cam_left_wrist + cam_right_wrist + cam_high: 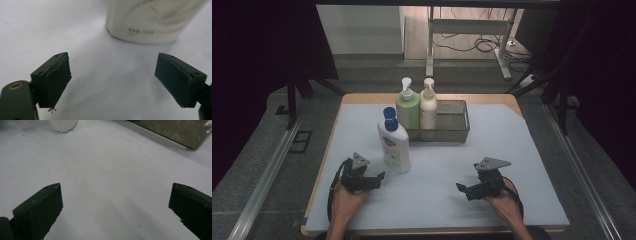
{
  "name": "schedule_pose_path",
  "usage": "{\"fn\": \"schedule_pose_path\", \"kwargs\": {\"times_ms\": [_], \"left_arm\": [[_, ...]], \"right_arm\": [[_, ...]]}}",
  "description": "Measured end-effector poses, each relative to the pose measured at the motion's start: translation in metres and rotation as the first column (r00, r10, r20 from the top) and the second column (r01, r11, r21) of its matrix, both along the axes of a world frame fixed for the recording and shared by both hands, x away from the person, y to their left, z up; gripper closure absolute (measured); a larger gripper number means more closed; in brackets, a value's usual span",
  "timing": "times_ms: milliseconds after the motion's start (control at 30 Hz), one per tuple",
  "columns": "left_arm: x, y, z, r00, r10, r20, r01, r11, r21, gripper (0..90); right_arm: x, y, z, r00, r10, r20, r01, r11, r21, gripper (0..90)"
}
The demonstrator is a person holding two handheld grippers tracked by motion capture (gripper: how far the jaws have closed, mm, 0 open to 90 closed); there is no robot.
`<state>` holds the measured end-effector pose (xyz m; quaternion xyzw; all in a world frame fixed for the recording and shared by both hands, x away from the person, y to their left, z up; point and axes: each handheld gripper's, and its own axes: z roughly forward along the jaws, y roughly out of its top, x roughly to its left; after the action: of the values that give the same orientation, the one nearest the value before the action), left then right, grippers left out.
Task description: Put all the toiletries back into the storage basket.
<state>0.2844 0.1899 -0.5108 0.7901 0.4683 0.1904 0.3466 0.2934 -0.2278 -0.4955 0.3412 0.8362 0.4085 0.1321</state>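
we see the white bottle with the blue cap (394,142) standing upright on the pale mat (512,150), just in front of the left corner of the wire basket (457,131). the left gripper (374,179) sits close to the bottle's base, jaws spread wide with nothing between them; its own view shows the bottle (150,22) just ahead. the right gripper (464,190) rests well apart, on the right, jaws released too and bare. in the basket stand a green pump bottle (407,107) and a cream pump bottle (428,107), touching.
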Motion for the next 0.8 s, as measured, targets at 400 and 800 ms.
{"fn": "schedule_pose_path", "kwargs": {"times_ms": [400,800], "left_arm": [[-0.023,0.005,-0.010,0.9984,-0.008,-0.057,0.009,0.9999,0.014,12.6],[-0.023,0.003,-0.012,0.9981,-0.013,-0.061,0.015,0.9995,0.028,12.4]], "right_arm": [[0.018,0.039,0.017,0.9978,0.066,0.009,-0.066,0.998,0.014,0.0],[0.027,0.059,0.025,0.9953,0.097,-0.007,-0.097,0.995,0.040,0.1]]}}
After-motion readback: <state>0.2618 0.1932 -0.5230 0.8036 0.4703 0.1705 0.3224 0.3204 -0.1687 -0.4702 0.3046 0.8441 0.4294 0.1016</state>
